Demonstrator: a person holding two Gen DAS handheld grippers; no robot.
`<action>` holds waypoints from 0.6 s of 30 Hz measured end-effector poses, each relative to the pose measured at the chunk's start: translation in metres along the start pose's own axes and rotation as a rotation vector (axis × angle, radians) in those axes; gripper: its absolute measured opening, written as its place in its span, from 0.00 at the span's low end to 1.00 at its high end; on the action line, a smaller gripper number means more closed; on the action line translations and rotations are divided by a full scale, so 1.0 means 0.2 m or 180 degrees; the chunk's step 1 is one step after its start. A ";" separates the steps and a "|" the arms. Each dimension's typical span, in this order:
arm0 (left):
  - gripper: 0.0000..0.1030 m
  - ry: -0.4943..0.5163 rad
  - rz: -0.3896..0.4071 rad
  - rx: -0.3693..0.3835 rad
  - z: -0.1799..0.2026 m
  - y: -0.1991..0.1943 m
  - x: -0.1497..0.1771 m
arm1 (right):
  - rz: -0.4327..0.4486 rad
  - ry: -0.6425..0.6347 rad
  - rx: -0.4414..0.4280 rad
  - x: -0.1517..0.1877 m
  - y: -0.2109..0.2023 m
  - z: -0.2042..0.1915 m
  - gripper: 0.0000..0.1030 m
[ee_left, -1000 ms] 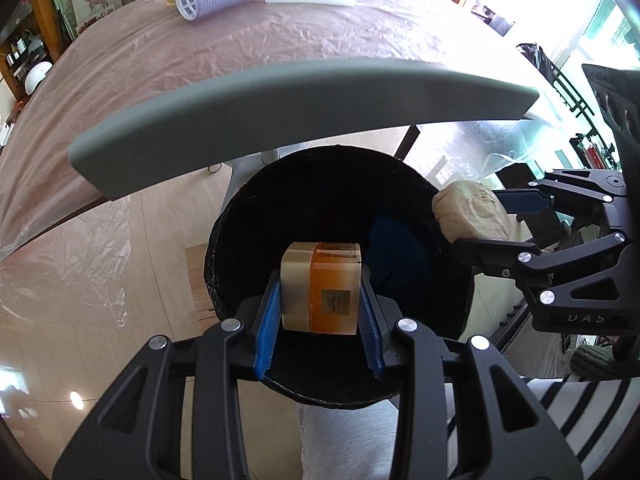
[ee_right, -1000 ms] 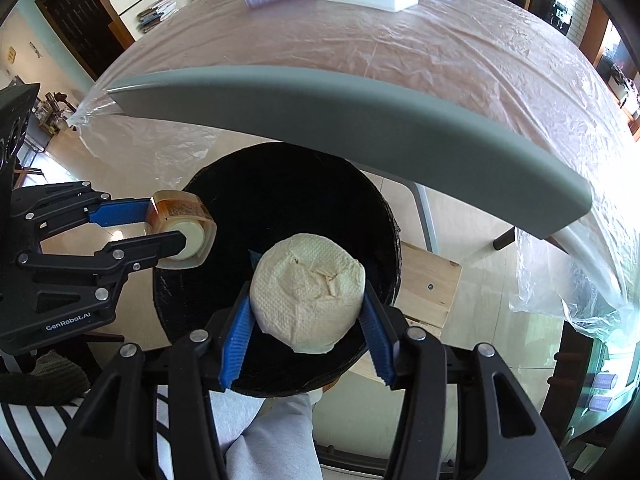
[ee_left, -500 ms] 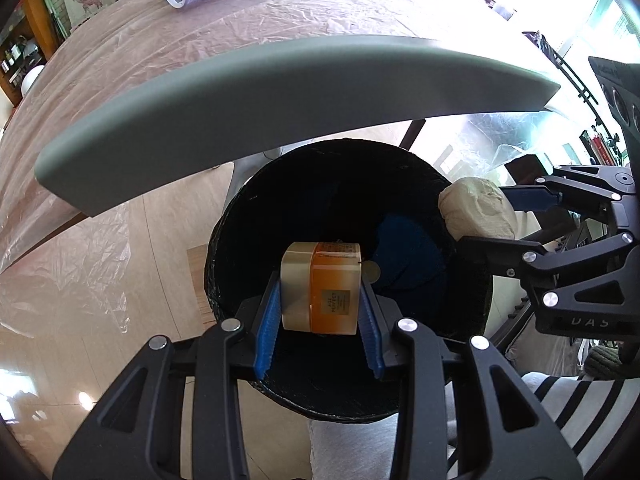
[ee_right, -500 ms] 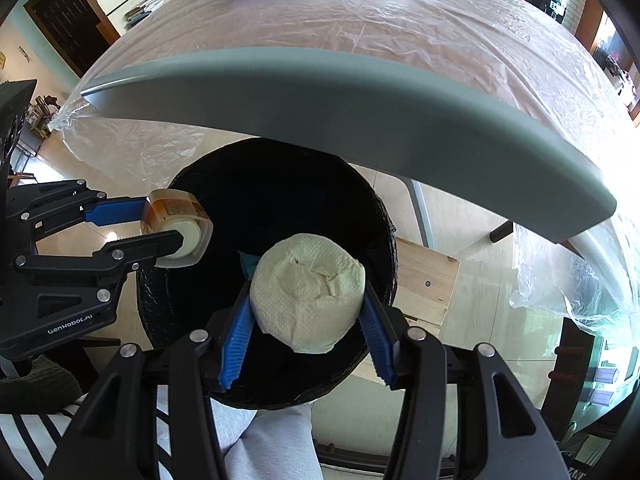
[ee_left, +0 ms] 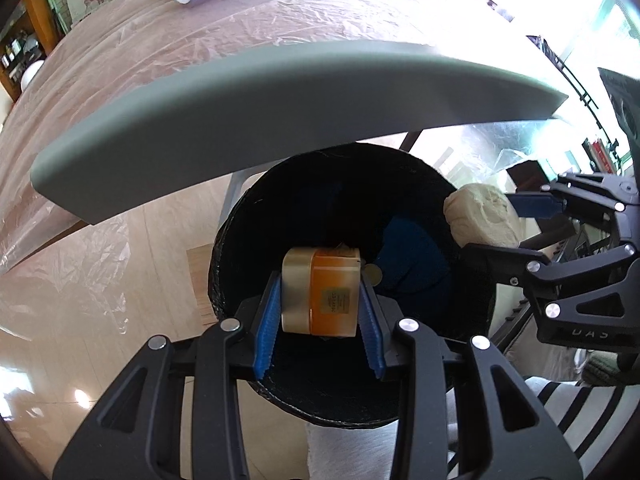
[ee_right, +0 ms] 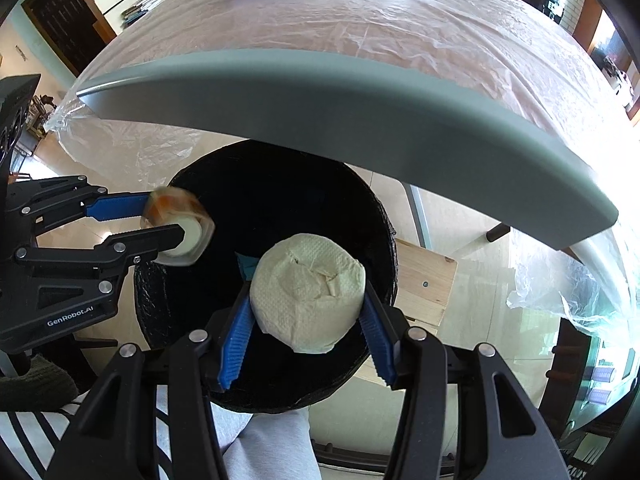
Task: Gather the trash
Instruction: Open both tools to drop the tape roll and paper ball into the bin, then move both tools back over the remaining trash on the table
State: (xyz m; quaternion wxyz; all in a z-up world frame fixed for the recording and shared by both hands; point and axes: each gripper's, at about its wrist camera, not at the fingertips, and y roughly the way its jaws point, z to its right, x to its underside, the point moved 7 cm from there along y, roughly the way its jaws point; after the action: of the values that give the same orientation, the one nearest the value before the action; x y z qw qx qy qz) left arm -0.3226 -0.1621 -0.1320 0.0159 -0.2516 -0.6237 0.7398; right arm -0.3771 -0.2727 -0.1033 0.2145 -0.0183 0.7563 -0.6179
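1. Left gripper (ee_left: 319,308) clamped on small amber jar (ee_left: 320,292), cream cap to one side, held over the mouth of the black bin (ee_left: 400,408) so a release drops it in.
2. Right gripper (ee_right: 306,316) closed on wadded paper towel (ee_right: 308,292), also above the bin opening.
3. Bin sits under the grey table edge (ee_left: 280,120); both items approach from the open side.
4. Blue item at bin bottom (ee_left: 412,256), probably earlier trash; too dark to tell.

"GenRobot.AI" stood in white on the left gripper (ee_right: 176,226); mirrored letters on the right gripper (ee_left: 486,236) read "DAS". The jar (ee_left: 320,292) label was illegible.
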 end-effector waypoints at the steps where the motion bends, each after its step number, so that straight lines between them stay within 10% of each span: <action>1: 0.55 -0.0011 0.0024 0.0023 -0.01 -0.01 -0.01 | -0.0008 0.0030 -0.0018 0.00 0.00 0.01 0.53; 12: 0.67 0.0054 0.0242 -0.0002 0.02 -0.16 -0.04 | 0.0197 0.0106 -0.0042 0.00 -0.15 0.05 0.69; 18: 0.81 -0.0012 0.0726 -0.0036 0.03 -0.48 -0.13 | 0.0818 0.0076 -0.0014 -0.08 -0.51 0.06 0.75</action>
State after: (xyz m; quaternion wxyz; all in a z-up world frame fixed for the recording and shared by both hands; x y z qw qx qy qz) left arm -0.3298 -0.1561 -0.0336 -0.0710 -0.3196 -0.5953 0.7338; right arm -0.3826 -0.3030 -0.0049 0.2827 0.0857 0.7562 -0.5838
